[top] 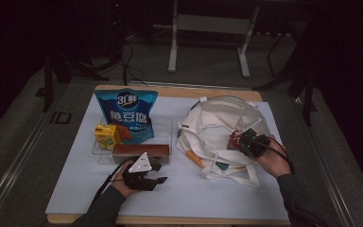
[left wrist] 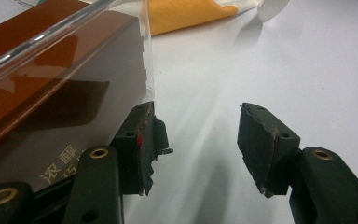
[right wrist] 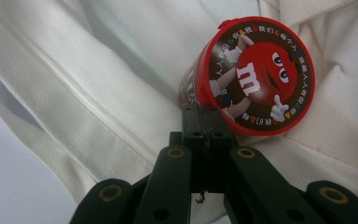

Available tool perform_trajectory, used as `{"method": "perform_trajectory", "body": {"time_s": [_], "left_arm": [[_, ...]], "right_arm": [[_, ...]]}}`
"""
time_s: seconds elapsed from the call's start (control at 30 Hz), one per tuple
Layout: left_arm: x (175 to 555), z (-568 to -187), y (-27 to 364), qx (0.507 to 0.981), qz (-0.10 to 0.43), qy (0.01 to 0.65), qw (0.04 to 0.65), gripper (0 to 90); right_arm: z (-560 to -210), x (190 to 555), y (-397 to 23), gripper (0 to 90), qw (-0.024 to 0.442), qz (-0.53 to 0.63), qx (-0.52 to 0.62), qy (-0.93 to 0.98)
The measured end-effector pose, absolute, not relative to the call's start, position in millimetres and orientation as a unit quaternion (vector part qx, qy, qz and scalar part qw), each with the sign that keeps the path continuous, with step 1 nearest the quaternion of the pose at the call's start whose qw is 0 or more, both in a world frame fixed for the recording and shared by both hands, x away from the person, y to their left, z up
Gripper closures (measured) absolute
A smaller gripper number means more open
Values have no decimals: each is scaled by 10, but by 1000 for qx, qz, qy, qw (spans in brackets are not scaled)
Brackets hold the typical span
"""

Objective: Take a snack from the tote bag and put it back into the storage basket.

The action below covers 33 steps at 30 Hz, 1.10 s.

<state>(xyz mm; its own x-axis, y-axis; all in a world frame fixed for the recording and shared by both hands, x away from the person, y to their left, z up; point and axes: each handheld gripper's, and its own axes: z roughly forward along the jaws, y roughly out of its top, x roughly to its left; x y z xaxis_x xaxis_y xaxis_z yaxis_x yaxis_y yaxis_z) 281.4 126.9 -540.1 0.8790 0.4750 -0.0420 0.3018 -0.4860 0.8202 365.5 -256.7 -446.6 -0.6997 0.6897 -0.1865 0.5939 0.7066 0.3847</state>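
Candy tube (right wrist: 249,77), red with a brown lid face showing a red cartoon sweet, lies on its side on the white cloth bag (right wrist: 98,84) in the right half of the right gripper view. In the high view it shows as a small red spot (top: 235,140) on the right side of the bag (top: 212,127), right of the frame's centre. The right gripper (right wrist: 207,128) has its two jaws pressed flat together with nothing between them, and their joined tips sit against the lower edge of the tube, just under its red rim. In the high view this gripper (top: 250,141) lies over the bag's right part, held by the hand (top: 274,158) coming in from the lower right.

The left gripper (left wrist: 200,140) rests low over the white sheet (left wrist: 279,70), jaws about half open with only bare sheet between them. Its left jaw stands just beside the corner of a clear tray (left wrist: 144,60) that holds a brown box (left wrist: 51,93); whether it touches I cannot tell. In the high view the left gripper (top: 146,177) sits at lower centre-left, just below the brown box (top: 141,150). Behind that box in the tray stand a blue snack bag (top: 126,113) and a small yellow carton (top: 107,135), at upper left of the sheet (top: 179,198)
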Motion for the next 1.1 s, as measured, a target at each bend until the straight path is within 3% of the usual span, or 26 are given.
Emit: {"method": "perform_trajectory", "body": {"time_s": [0.93,1.1], "left_arm": [[2814,-5400,1268,858,96,225,452,470],[2815,-5401,1267,858,96,225,452,469]], "right_arm": [[-4441,3770,-2508,898,170,129,360,908],[-4352,3786,-2502,785,166,151,364,904]]}}
